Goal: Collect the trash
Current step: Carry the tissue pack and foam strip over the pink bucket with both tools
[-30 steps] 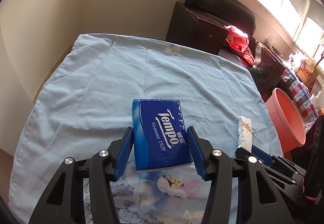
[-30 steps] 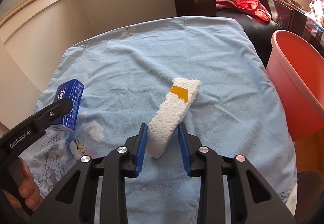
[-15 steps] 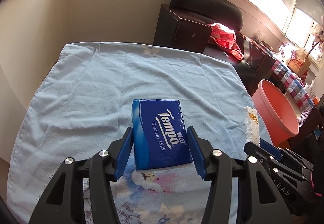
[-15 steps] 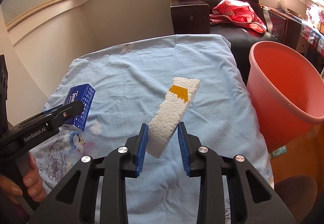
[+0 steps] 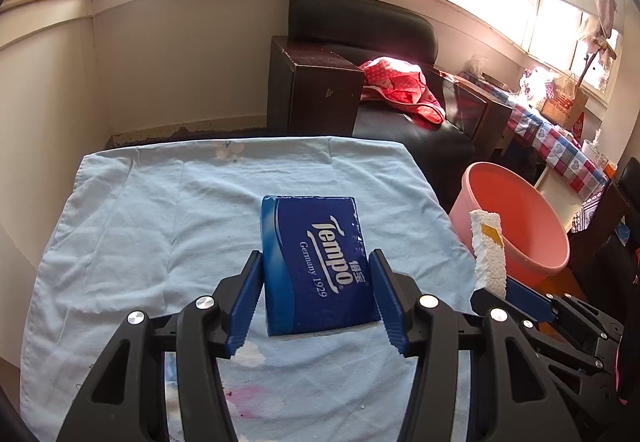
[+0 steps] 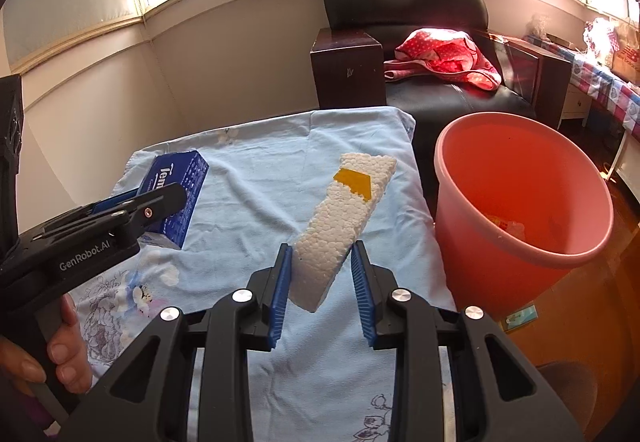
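My left gripper (image 5: 316,302) is shut on a blue Tempo tissue pack (image 5: 316,262) and holds it above the light-blue cloth (image 5: 160,226). The pack also shows in the right wrist view (image 6: 176,198). My right gripper (image 6: 322,286) is shut on a white foam piece (image 6: 340,226) with a yellow patch, held above the cloth near its right edge. The foam piece also shows in the left wrist view (image 5: 488,250). A pink bucket (image 6: 520,254) stands on the floor right of the table, with some scraps inside.
A dark armchair (image 6: 432,42) with a red spotted cloth (image 6: 444,54) and a dark brown box (image 6: 348,66) stand behind the table. A checked table (image 5: 560,146) with clutter is far right. Walls and windows close the back and left.
Both grippers have risen and tilted up with their objects still held. The bucket and the room behind have come further into view.
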`<state>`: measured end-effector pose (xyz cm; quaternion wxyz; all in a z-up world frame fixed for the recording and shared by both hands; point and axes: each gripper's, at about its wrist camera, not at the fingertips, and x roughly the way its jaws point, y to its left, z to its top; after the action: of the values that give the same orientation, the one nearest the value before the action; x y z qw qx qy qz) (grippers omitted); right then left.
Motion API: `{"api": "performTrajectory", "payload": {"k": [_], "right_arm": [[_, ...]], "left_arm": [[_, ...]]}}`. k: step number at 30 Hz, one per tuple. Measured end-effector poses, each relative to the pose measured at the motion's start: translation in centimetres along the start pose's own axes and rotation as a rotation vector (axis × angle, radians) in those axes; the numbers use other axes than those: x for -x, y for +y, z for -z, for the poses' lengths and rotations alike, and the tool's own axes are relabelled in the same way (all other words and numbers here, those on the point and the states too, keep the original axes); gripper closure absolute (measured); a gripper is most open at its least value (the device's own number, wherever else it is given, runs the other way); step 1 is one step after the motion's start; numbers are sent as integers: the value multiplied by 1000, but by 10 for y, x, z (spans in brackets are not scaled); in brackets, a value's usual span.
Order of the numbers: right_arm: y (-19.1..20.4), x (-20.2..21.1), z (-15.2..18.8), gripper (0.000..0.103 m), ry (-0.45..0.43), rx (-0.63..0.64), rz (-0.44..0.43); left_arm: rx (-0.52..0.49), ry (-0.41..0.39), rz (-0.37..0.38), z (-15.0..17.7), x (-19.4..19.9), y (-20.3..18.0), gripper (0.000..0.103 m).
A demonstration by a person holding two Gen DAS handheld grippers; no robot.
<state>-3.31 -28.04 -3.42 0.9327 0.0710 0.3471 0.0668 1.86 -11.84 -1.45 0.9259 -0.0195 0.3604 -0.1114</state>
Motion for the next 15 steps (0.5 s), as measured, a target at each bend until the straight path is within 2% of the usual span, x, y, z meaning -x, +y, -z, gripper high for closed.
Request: {"api": "performTrajectory", "payload": {"k": [7,15], "right_arm": [[-37,16,-13,72,-62,-38,56],[-86,25,-23,72,-103,-96,119]], "left_arm": [[-61,-31,59,-18,-7,-42,50],[-123,-70,174,-35,-13,-99,50]]}}
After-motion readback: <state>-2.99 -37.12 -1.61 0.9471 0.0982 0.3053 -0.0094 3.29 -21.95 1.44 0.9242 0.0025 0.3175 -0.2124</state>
